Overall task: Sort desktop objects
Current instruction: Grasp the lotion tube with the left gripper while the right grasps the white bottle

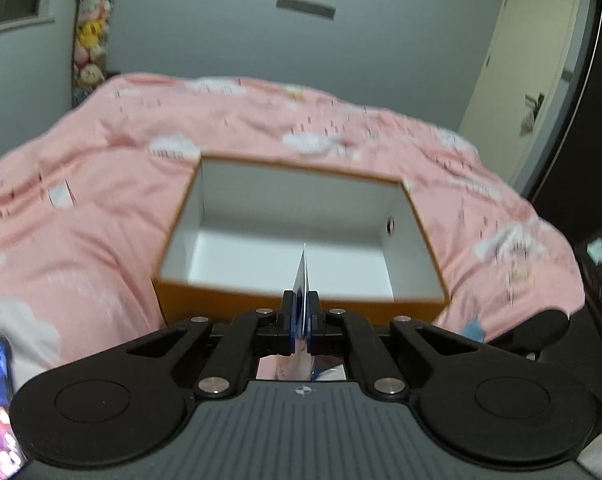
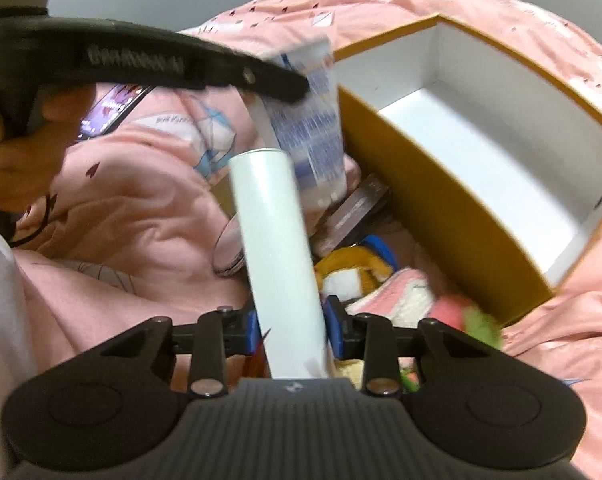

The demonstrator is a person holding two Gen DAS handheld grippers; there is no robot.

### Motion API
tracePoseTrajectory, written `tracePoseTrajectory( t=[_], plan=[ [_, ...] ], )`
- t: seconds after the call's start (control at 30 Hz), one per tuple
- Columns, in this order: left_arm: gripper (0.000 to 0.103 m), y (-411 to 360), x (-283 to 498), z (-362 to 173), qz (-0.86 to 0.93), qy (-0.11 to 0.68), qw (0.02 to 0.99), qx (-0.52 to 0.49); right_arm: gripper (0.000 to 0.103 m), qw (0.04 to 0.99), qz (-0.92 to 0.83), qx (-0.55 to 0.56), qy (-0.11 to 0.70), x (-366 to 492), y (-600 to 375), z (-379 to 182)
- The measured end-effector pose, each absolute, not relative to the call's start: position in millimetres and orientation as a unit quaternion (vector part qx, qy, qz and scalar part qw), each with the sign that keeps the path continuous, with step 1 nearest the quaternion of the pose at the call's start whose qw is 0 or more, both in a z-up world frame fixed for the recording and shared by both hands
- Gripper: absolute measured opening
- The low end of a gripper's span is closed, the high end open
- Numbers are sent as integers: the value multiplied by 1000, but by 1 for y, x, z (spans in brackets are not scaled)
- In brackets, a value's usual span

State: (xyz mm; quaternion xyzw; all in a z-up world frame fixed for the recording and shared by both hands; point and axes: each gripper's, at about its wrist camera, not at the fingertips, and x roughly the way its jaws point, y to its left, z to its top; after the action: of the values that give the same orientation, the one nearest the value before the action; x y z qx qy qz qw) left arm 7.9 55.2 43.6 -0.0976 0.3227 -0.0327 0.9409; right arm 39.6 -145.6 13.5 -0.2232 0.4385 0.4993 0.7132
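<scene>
An open box, orange outside and white inside (image 1: 293, 200), sits on the pink bedspread with nothing showing inside it. My left gripper (image 1: 300, 312) hangs just before its near wall, shut on a flat blue-and-white tube (image 1: 302, 280) seen edge-on. The right wrist view shows that same tube (image 2: 313, 132) hanging from the left gripper (image 2: 297, 88), left of the box (image 2: 441, 200). My right gripper (image 2: 289, 328) is shut on a tall white cylinder (image 2: 277, 240), which stands up between the blue pads above a pile of small things.
Beside the box's near wall lie a yellow-and-blue plush toy (image 2: 361, 260), a pink-and-white plush (image 2: 405, 296), a dark flat pack (image 2: 357, 208) and a round clear rim (image 2: 229, 248). A lit phone (image 2: 109, 108) rests on the pink bedspread (image 1: 101, 200). A person's hand (image 2: 17, 152) grips the left tool.
</scene>
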Motion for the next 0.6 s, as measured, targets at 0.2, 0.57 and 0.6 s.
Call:
tracePoseTrajectory(
  t=[0.2,0.57,0.6],
  plan=[
    [4,56,16,70,-17,285,955,-75,32,742,483,-148,440,58,-156,35],
    [4,58,46,92,-4,260,965,-37,32,785,473,-49,396,100,-161,84],
    [4,60,49,94,-3,258,966,-34,32,790,471,-40,391,105,-160,88]
  ],
)
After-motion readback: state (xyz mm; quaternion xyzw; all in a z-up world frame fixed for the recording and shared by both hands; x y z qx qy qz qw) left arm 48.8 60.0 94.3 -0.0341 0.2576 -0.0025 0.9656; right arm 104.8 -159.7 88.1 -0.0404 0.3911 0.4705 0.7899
